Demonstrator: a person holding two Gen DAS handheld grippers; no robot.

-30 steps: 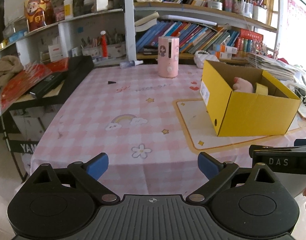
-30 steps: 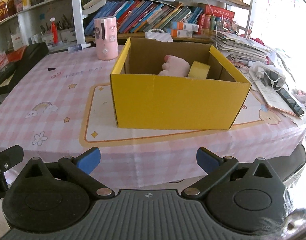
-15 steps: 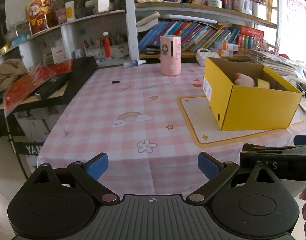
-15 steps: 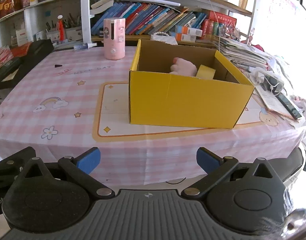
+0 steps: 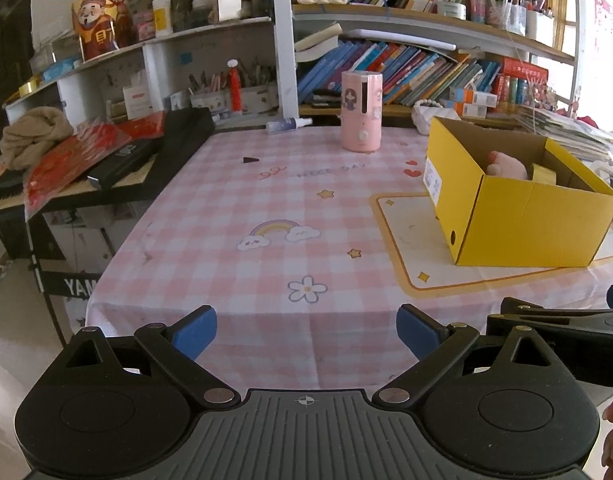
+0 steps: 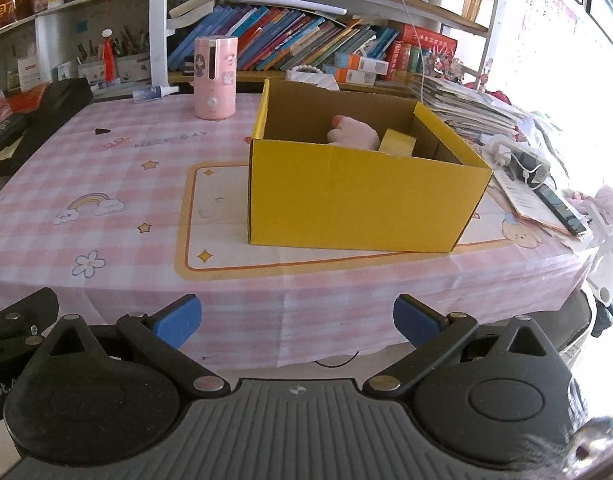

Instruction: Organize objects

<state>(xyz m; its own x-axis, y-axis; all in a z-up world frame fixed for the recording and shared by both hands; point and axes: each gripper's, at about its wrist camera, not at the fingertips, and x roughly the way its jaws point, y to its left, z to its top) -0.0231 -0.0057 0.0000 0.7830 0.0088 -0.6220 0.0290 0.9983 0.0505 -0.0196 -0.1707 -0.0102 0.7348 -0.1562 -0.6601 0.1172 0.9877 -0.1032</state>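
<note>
Your left gripper (image 5: 306, 330) and right gripper (image 6: 297, 320) both hang off the near edge of the table (image 5: 266, 200), jaws wide apart w/ nothing between them. The box (image 6: 362, 196) sits on the cream mat at the table's right, open top; inside you can see a pink plush (image 6: 352, 133) and a small yellow block (image 6: 397, 142) against its far wall, so those two look sorted. What's left on the cloth, as far as I can judge: the pink canister (image 5: 361, 111) standing upright at the far side, just left of the box's far corner, a clear spray bottle (image 5: 288, 124) lying on its side far left of it near the shelf, and a tiny black bit (image 5: 250, 159) nearer, left of centre. The canister is prob. hard plastic, smooth, round, light-ish; it'll roll or tip if you nudge it, so take it across the mid body, jaws square to it, not near the top. The bottle likely light & slick; pinch across the barrel, not the nozzle. The black bit is too small to ID; a flat pinch off the cloth may snag fabric. All three lie well ahead of both sets of jaws, none lined up between them; the canister is ahead and slightly right of centre for your left gripper, ahead and left for the right one, w/ the box in between on the right side.
</note>
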